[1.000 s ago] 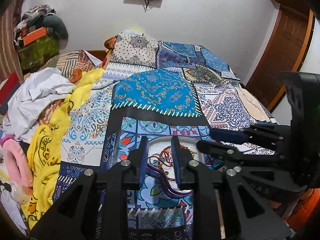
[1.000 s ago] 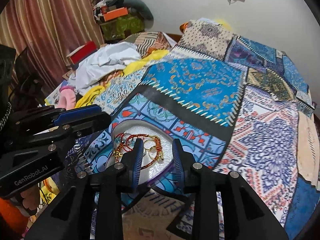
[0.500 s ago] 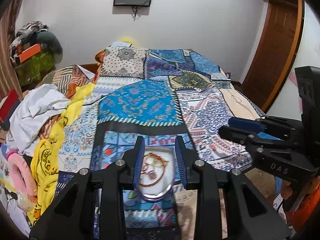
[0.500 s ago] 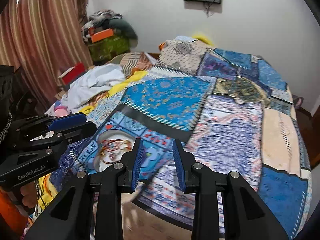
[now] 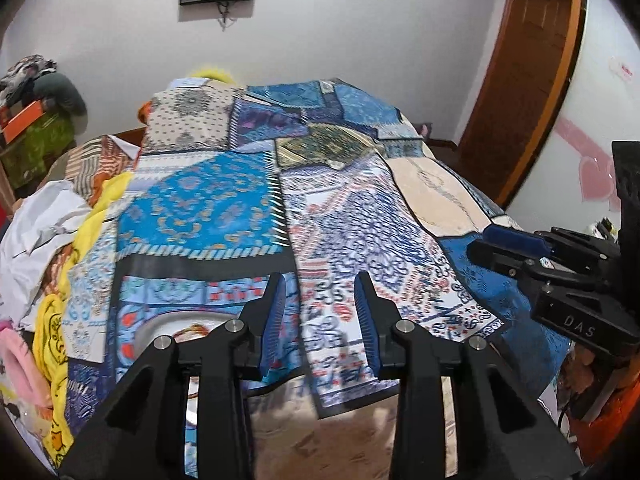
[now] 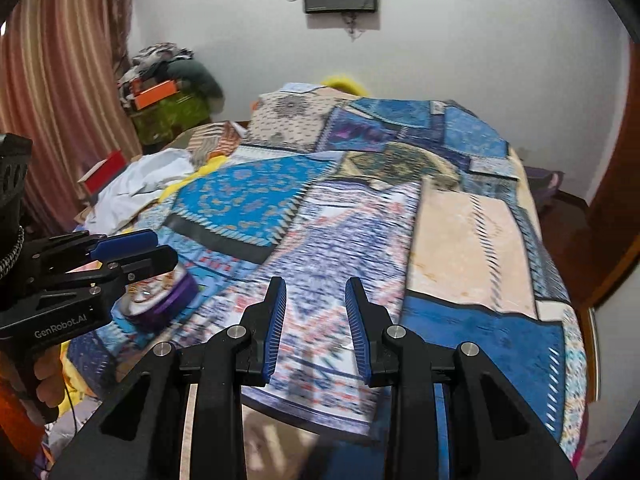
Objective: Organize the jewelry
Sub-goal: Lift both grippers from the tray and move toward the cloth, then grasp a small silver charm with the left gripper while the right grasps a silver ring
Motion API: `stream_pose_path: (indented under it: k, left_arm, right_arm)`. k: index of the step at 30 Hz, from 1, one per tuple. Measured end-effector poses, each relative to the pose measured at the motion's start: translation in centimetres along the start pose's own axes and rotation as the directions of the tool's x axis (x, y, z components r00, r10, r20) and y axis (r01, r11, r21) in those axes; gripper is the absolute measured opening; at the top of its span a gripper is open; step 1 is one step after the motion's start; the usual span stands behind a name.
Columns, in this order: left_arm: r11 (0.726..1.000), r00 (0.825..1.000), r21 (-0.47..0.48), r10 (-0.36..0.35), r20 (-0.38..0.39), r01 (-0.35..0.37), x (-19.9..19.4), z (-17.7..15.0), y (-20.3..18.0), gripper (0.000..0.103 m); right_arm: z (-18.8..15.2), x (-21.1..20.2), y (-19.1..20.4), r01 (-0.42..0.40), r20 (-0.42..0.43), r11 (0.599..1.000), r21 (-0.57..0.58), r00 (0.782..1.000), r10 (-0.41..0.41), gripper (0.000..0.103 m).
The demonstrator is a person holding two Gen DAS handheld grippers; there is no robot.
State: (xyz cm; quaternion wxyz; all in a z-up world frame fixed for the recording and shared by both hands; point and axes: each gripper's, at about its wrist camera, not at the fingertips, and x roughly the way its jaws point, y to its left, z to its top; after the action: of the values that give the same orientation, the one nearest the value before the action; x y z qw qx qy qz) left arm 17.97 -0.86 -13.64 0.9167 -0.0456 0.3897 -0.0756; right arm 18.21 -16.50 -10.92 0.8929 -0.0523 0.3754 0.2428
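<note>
A round white dish with a purple rim (image 6: pixel 160 300) holds a tangle of red and gold jewelry (image 5: pixel 192 330) on the patchwork bedspread (image 5: pixel 352 216). In the left wrist view the dish (image 5: pixel 160 330) lies low left, partly hidden behind my left finger. My left gripper (image 5: pixel 320 320) is open and empty, to the right of the dish and above the bedspread. It also shows in the right wrist view (image 6: pixel 128 252), over the dish. My right gripper (image 6: pixel 314 324) is open and empty over the bedspread's near part, well right of the dish; it also shows in the left wrist view (image 5: pixel 504 244).
Crumpled white cloth (image 5: pixel 36 224), a yellow cloth (image 5: pixel 56 312) and a pink item (image 5: pixel 20 364) lie along the bed's left side. A striped curtain (image 6: pixel 52 100) and a piled shelf (image 6: pixel 168 92) stand at left. A wooden door (image 5: pixel 520 80) is at right.
Both grippers have drawn back and swung right, away from the dish. The dish has shifted from between my fingers to the left of both views. Both stay open.
</note>
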Motion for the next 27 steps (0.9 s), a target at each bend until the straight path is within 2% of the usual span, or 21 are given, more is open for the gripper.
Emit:
stream_pose_path:
  k: [11,23,24,27]
  left_arm:
    - [0.996,0.993,0.063,-0.062,-0.099,0.068,4.2,-0.6,-3.9,0.035]
    - [0.976,0.972,0.120,-0.163,-0.170,0.185,6.7,-1.5,-7.5,0.035]
    - [0.974,0.971,0.123,-0.166,-0.172,0.188,6.8,-1.5,-7.8,0.034]
    - [0.971,0.965,0.124,-0.180,-0.190,0.206,7.5,-1.6,-8.4,0.022]
  right_arm:
    - [-2.2,0.3,-5.3,0.045,-0.049,0.995,0.085,0.998,-0.041,0.028]
    - [-3.3,2.4,-5.3,0.008,-0.103,0.998,0.067,0.995,-0.001,0.028]
    - [-3.4,2.5,-5.4,0.009,-0.105,0.997,0.071,0.995,-0.001,0.028]
    - [-3.5,2.4,-5.9,0.011,-0.106,0.996,0.083,0.994,-0.003,0.028]
